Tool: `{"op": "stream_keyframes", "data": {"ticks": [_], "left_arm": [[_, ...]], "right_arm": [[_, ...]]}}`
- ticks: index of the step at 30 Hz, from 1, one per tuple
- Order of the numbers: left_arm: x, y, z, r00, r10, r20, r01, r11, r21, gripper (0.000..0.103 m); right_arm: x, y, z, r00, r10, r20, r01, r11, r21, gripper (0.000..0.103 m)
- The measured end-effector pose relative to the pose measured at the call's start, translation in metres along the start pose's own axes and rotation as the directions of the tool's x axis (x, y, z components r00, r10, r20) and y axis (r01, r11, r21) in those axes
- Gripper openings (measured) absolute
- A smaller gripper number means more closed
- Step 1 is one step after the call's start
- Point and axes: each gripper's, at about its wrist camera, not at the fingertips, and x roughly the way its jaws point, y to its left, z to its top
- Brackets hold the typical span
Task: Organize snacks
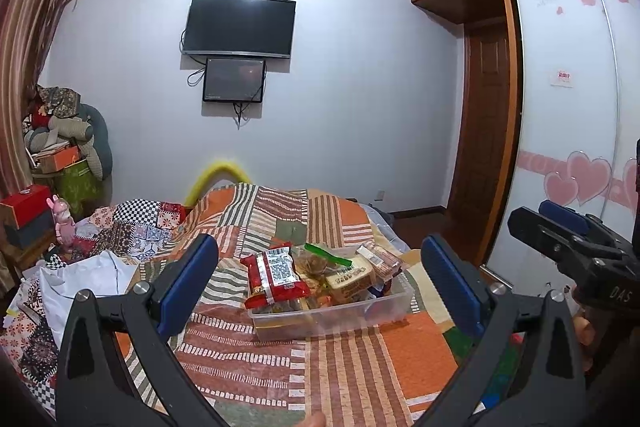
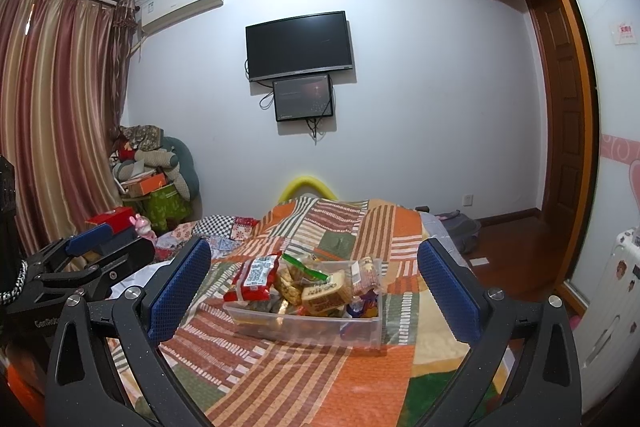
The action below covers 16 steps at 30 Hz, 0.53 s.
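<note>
A: Nearest the lens, what do the tongs show?

B: The left gripper (image 1: 320, 283) has its jaws spread wide, blue ribbed pads bare, nothing between them. The right gripper (image 2: 314, 287) is the same: wide apart, empty. Each hangs above the bed, well short of the snacks.

A: Anything between them and the snacks?

B: Only open bedspread (image 1: 352, 359), a patchwork of orange, green and brick-red stripes with a woven look. Nothing blocks the way.

A: And the snacks?

B: Piled in a clear plastic tub (image 2: 304, 323), rectangular with see-through walls, sitting on the bedspread. A glossy red packet (image 1: 274, 277) leans on the left rim, a tan wrapped cake (image 1: 351, 277) lies at the centre, and a green-edged bag (image 2: 306, 269) sits behind.

A: Around it?

B: Crumpled white fabric (image 1: 86, 283) and checkered cloth lie to the left. Farther back a yellow curved tube (image 1: 218, 175) shows at the bed's foot, then a black television (image 1: 239, 26) on the pale wall.

A: Do the views differ?

B: The left view shows pink hearts on the wardrobe door (image 1: 568, 131); the right view shows the full striped curtain (image 2: 56, 107) and a white suitcase (image 2: 608, 291).
</note>
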Motion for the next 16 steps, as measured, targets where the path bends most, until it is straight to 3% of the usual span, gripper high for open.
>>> {"op": "stream_keyframes", "data": {"ticks": [16], "left_arm": [[-0.0006,-0.0003,0.0007,1.000,0.014,-0.002,-0.014,1.000,-0.014,0.103]], "right_arm": [[0.0023,0.0018,-0.0038,1.000,0.011,-0.011,-0.011,1.000,0.009,0.103]]}}
